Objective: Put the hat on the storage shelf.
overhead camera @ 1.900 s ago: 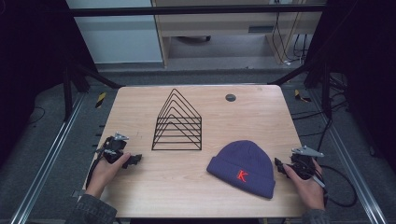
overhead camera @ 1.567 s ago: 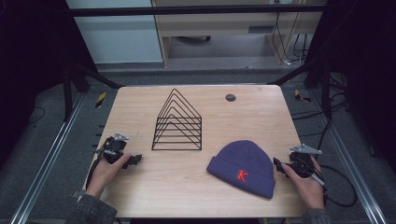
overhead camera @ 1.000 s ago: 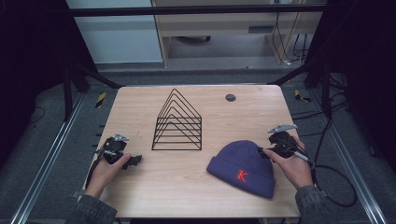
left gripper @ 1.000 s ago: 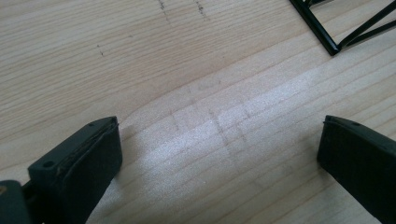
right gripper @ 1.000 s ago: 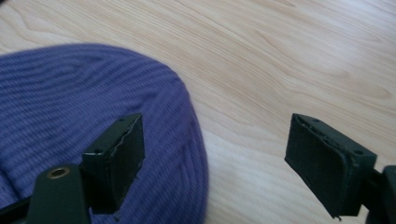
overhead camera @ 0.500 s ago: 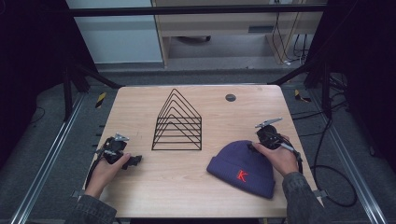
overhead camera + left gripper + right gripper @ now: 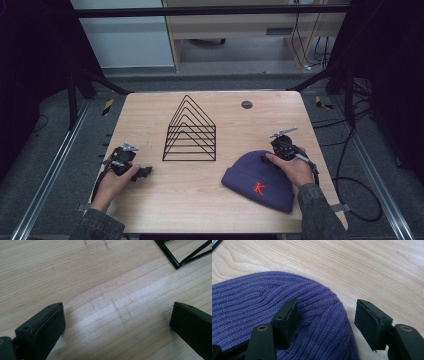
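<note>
- Lying flat near the front right of the bench (image 7: 210, 200), the purple knitted beanie (image 7: 260, 180) rests with its rounded crown toward the wire rack (image 7: 190, 131) side and its folded cuff, with a red letter on it, toward the person.
- Ribbed and slack, the beanie looks soft and light; I judge it will fold and droop once lifted rather than keep its shape.
- Knit like this should not slip from rubber pads, and nothing about it seems fragile.
- The right gripper (image 7: 325, 315) sits at the crown's far edge, its fingers (image 7: 288, 315) having just been closing yet part open now: one rests on the knit, the other stands off over bare wood, so the rim lies between them unpinched.
- A pinch on that doubled edge of the crown looks the best hold; a bite on a single layer would likely just stretch it.
- The left gripper (image 7: 125, 162) rests on the wood well apart from the beanie, fingers wide and holding nothing.
</note>
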Demonstrator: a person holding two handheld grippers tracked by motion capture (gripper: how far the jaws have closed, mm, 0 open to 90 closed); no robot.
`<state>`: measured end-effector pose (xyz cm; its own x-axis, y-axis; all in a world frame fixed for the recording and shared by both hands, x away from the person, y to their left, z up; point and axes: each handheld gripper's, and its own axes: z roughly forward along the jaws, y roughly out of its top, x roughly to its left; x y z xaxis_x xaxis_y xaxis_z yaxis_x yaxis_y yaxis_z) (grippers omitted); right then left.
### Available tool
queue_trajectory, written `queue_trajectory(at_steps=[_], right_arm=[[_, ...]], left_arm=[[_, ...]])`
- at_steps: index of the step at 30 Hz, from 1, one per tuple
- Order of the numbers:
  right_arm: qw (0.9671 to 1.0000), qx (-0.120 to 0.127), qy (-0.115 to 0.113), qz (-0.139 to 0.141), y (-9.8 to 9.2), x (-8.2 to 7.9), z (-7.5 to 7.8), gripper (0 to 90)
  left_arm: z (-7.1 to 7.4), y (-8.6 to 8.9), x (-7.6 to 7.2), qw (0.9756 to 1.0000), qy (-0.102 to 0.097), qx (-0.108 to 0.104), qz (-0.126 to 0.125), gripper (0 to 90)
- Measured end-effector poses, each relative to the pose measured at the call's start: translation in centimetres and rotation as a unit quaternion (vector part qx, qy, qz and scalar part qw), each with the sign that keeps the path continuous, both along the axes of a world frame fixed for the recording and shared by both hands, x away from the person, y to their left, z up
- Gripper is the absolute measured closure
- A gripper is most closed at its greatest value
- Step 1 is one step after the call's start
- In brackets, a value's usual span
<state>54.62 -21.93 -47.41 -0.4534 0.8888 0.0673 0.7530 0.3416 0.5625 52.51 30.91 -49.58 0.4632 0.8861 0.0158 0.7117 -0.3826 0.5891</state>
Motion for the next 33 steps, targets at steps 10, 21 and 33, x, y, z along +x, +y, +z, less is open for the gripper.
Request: queue_trajectory(at_steps=[10,21,33], right_arm=[[0.9993,0.036,0.013,0.001,-0.6,-0.3,-0.8,47.0],[0.9977,0.060,0.024,0.021,-0.8,-0.3,-0.9,67.3],[0.9966,0.036,-0.052,0.053,-0.4,-3.1,2.1,79.2]], left_arm=[[0.0,0.0,0.0,1.0000,-0.002,0.000,-0.002,0.0],[0.0,0.0,0.0,1.0000,-0.003,0.000,-0.003,0.0],[0.9,0.3,-0.1,0.9994,-0.029,-0.018,0.001,5.0]])
